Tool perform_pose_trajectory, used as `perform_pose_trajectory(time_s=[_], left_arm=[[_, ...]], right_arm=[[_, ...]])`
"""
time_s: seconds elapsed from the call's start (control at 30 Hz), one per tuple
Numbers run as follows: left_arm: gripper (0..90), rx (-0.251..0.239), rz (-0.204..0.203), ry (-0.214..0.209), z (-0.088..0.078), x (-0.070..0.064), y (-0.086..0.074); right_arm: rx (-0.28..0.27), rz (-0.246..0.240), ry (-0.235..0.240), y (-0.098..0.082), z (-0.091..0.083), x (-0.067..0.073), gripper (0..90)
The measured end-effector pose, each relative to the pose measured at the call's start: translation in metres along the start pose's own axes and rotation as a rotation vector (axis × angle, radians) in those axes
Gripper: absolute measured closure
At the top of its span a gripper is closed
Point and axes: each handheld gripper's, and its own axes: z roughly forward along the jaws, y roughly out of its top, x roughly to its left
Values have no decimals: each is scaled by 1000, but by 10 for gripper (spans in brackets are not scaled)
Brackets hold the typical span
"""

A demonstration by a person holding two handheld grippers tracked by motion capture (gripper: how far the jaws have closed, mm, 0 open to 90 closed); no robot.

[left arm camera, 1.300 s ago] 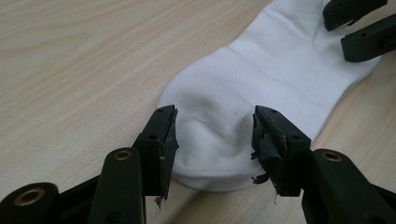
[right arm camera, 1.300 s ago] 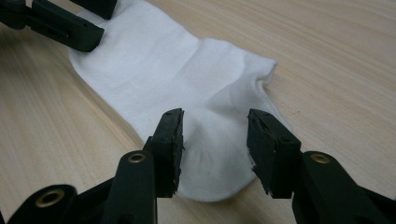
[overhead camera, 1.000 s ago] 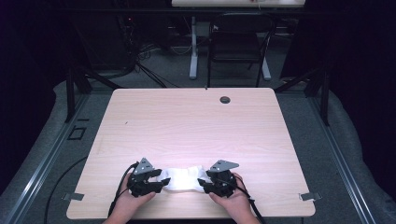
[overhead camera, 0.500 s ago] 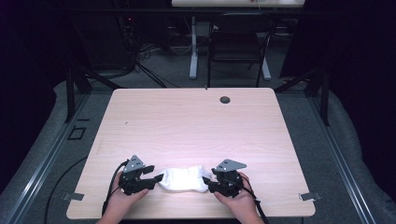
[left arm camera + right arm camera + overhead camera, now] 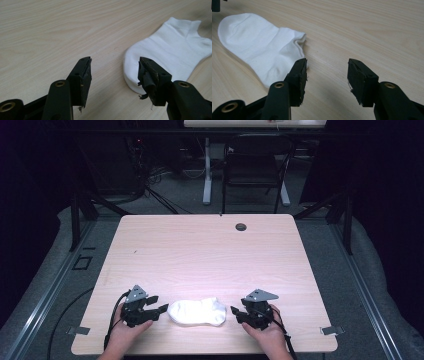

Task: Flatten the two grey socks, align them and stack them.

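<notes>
While the sock (image 5: pixel 197 312) lay flat near the front edge of the tabletop (image 5: pixel 210 250), both grippers stood off it, one at each end. Left gripper (image 5: pixel 152 311): jaws spread, empty, just left of the sock's rounded end. Right gripper (image 5: pixel 234 313): jaws spread, empty, just right of the other end.

Change noted: a second earlier both grippers sat tight against the white cloth, which looked bunched and narrower between them. By half a second ago they had drawn apart, and now each was clear of the fabric, with the sock spread smoother and longer. Judged as a release after a stretch or flattening move. The sock seemed laid out and the hands free for whatever grip comes next.

Left gripper view: the sock (image 5: pixel 172 52) lay ahead and to the right, its nearest edge partly behind the right-hand jaw; whether that jaw brushed the cloth could not be told. Right gripper view: the sock (image 5: pixel 259 47) ran off to the left, its cuff opening toward the jaws, its near edge hidden behind the left-hand jaw.

Hard to make out: the far room, very dark. A small dark round spot (image 5: pixel 241 226) sat near the tabletop's far edge, unidentified. Forearms cut off at the bottom of the high view.
</notes>
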Motion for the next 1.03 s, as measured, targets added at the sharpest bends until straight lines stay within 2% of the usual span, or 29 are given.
perform_pose_trajectory(time_s=[0.1, 0.37, 0.63, 0.8, 1.03], left_arm=[[445, -2, -19, 5, 2, 3, -1], [445, 6, -15, 28, 6, 7, -3], [435, 8, -7, 38, 7, 8, -3], [431, 6, -25, 46, 8, 10, -3], [429, 6, -27, 43, 9, 10, -1]], right_arm=[[-1, 11, -10, -2, 2, -3, 499], [9, 30, -9, -6, 8, -7, 498], [14, 25, -12, -6, 11, -6, 499], [23, 15, -7, -6, 13, -6, 498], [25, 16, -12, -6, 13, -7, 498]])
